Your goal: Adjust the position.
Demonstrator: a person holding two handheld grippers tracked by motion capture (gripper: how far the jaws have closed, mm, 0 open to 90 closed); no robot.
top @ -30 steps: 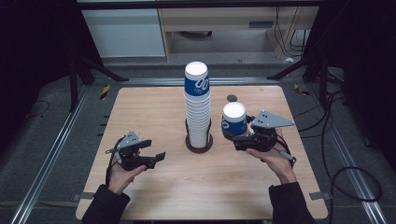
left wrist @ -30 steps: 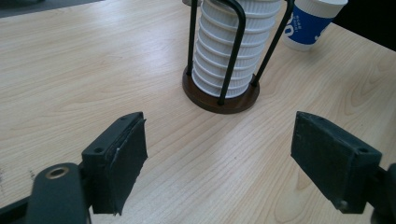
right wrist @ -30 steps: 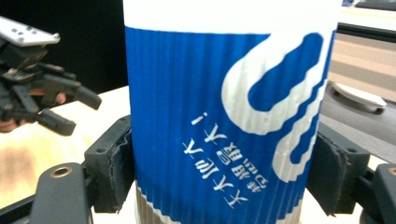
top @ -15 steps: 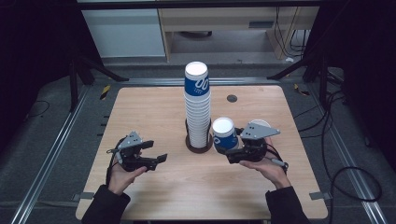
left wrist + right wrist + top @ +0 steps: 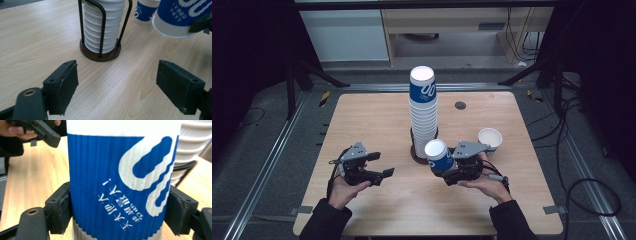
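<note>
Your left claw [image 5: 379, 165]: jaws wide apart, nothing between them, held level in your left hand [image 5: 343, 187]. Your right claw [image 5: 443, 165]: jaws clamped on a cup [image 5: 438, 155], tilted leftward, cradled by your right hand [image 5: 484, 182].

The cup stack [image 5: 423, 112] stands in its rack [image 5: 422, 152] mid-table; a held cup [image 5: 438, 155] sits just right (nearer too), a loose cup [image 5: 490, 139] farther right.

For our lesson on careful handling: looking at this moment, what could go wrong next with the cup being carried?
1. The right gripper squeezes the blue-and-white ribbed paper cup by its sides; the thin wall might dent.
2. The cup is carried close to the tall stack of paper cups in the black wire holder; a bump could topple it.
3. The upright paper cup stands nearby and could be knocked.
</note>
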